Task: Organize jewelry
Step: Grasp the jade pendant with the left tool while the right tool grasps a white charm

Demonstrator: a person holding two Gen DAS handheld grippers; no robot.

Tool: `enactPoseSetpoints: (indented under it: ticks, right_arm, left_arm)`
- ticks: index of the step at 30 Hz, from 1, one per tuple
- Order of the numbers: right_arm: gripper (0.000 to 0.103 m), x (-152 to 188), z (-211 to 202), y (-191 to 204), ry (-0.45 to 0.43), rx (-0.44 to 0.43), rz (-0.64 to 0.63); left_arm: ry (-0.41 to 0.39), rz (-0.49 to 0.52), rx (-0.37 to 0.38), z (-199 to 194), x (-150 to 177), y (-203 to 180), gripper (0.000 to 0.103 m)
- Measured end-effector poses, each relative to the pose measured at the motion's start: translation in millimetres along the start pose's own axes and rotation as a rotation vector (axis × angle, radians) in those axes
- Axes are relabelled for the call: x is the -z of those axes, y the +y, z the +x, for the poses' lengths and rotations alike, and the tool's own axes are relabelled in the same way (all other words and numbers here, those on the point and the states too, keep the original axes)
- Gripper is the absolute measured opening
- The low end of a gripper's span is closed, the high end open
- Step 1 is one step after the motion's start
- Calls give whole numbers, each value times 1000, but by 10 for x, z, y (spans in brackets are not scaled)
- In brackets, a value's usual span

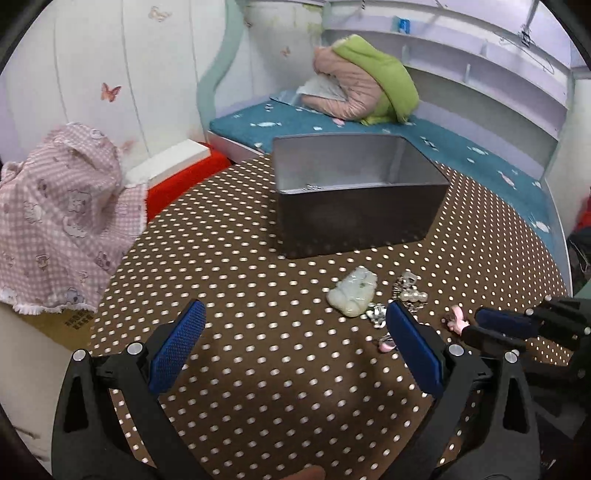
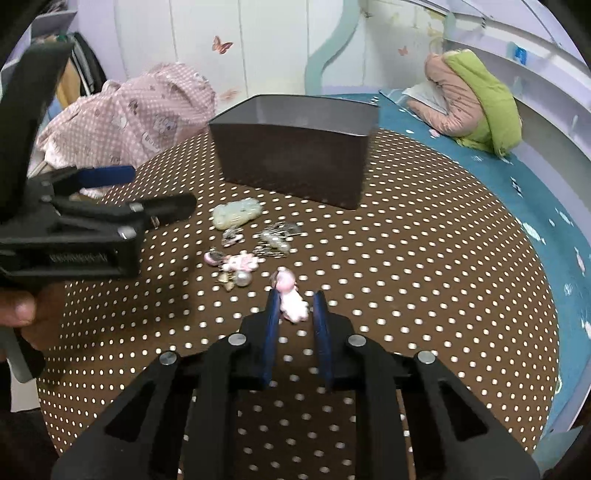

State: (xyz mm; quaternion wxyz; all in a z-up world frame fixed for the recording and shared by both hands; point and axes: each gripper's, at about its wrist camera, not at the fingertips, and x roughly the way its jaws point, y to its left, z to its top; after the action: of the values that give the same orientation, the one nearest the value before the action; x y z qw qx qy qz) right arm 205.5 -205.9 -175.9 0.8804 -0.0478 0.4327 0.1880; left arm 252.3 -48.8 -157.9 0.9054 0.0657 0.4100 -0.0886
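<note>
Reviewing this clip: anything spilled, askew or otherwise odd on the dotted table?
Nothing looks damaged. The jewelry pieces lie loose in a scattered heap on the dotted tablecloth in front of the metal box, not inside it. The right gripper brackets a pink charm; the left gripper is open.

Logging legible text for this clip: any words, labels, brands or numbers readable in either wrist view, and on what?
None can be read.
Dark printed marks on the yellowish surface under the pink checked cloth: too blurred to read.
Blue tag on the white shelf: too small to read.
Metal box: no marking visible.
</note>
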Motion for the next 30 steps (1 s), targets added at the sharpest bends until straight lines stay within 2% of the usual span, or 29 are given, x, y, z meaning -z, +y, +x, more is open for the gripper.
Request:
enactPoseSetpoints:
  ticks: [6,10,13,15,19,21,22,24,25,27,28,30]
  right_arm:
    - [20,-23,5,-41,-2,-44,6]
    - [23,-101,61,34,-5,-43,-53]
    - [26,-154,145,99,21,-27,-102]
    - [24,-176,150,140,31,-16,-130]
    - [23,-135,126,141,28,-27,-124]
    - [24,-131,112,119,24,-32,-116]
    - [27,-133,105,113,21,-33,-114]
    - [45,-132,102,121,14,-28,-126]
    - [53,-133,109,140,10,-28,-143]
    - [53,-131,151,182,24,-50,-164]
    - [51,-122,152,217,14,-44,-186]
    - [38,-124,141,244,14,-56,-189]
  left_arm:
    - [34,7,-8,242,-73,-24,98]
    - [46,20,-4,356,-124,9,98]
    - [73,60,15,482,-160,-38,97]
    - [96,91,35,565,-153,-93,97]
    - [98,58,104,634,-157,-30,93]
    - [86,80,114,615,-168,-40,77]
    - [85,91,123,609,-177,-41,72]
    - [82,118,145,589,-188,-80,51]
    - [80,128,152,575,-183,-111,47]
    - [79,149,166,550,-174,-163,32]
    - [79,154,171,531,-157,-192,28]
    - [81,149,184,503,-124,-170,28]
